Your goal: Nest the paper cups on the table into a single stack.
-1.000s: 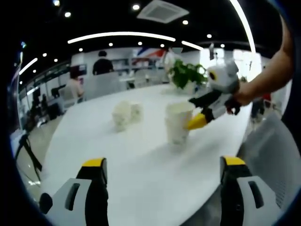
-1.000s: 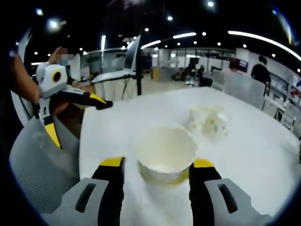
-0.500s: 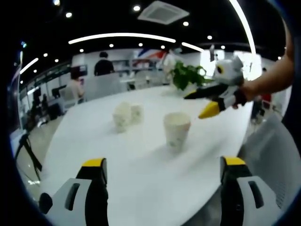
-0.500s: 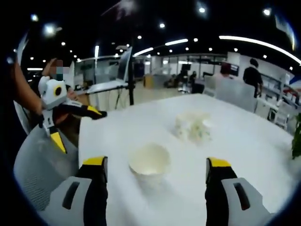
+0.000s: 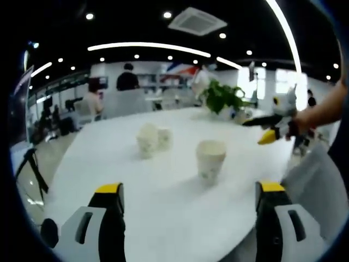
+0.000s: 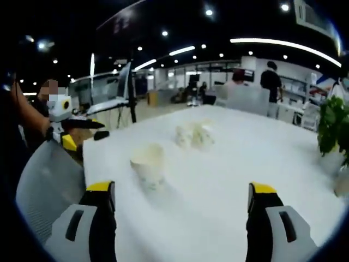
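Looking along my left gripper (image 5: 188, 202), I see its two yellow-tipped jaws spread wide with nothing between them, hanging over the near edge of the white table (image 5: 163, 218). A single upright paper cup (image 5: 210, 160) stands on the table ahead, between the jaws' line of sight and a little toward the right-hand side, well apart from them. Farther in, toward the middle of the table, a small cluster of paper cups (image 5: 152, 139) sits close together; I cannot tell how many there are or whether any are nested. A potted plant (image 5: 221, 97) stands near the far edge. My right gripper (image 5: 270, 128) comes into this view from the right, held off beyond the table's right-hand edge in a hand, its jaws parted and holding nothing. From the right gripper view, that gripper (image 6: 182, 204) also shows its jaws wide apart and empty above the table's (image 6: 229, 180) near edge. The single paper cup (image 6: 148, 165) stands near the table's left-hand corner, ahead of the left jaw and clear of it. The cluster of paper cups (image 6: 193, 135) lies farther in behind it, blurred. The potted plant (image 6: 332, 131) sits at the right-hand edge. My left gripper (image 6: 73, 128) shows off the table's left-hand side, jaws parted.
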The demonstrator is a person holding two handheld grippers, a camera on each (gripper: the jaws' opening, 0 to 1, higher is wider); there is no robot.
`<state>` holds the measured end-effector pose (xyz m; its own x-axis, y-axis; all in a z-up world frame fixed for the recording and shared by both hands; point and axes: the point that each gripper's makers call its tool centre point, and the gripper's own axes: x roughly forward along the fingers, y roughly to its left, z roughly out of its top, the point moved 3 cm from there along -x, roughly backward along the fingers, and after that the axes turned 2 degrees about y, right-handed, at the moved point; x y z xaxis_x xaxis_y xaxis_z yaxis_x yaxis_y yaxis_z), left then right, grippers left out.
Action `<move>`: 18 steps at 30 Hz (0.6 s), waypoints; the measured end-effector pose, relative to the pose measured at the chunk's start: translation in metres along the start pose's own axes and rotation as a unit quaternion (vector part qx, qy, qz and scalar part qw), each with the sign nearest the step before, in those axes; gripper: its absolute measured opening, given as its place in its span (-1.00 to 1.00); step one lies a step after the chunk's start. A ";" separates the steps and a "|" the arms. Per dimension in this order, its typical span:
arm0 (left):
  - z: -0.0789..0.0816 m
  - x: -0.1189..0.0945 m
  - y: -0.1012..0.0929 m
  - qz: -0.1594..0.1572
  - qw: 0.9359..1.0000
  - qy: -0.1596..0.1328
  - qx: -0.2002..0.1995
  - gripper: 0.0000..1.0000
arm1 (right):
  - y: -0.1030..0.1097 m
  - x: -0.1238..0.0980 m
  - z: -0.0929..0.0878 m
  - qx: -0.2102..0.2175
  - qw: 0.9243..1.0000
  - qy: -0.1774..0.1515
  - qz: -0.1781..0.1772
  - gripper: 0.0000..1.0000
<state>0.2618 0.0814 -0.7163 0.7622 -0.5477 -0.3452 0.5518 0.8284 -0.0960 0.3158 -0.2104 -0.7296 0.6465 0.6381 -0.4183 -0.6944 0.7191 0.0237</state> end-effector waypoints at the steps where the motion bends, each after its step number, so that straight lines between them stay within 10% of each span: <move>1: 0.000 0.000 0.001 0.000 1.000 -0.001 -0.004 0.99 | -0.002 -0.002 -0.002 -0.001 1.000 0.000 -0.002 1.00; 18: -0.002 0.002 0.012 0.001 1.000 0.013 0.015 0.99 | -0.019 -0.017 -0.003 0.020 0.999 -0.022 -0.037 1.00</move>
<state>0.2693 0.0910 -0.7196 0.7543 -0.5421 -0.3703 0.5605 0.8254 -0.0666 0.3166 -0.2358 -0.7260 0.7087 0.5942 -0.3804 -0.6325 0.7739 0.0305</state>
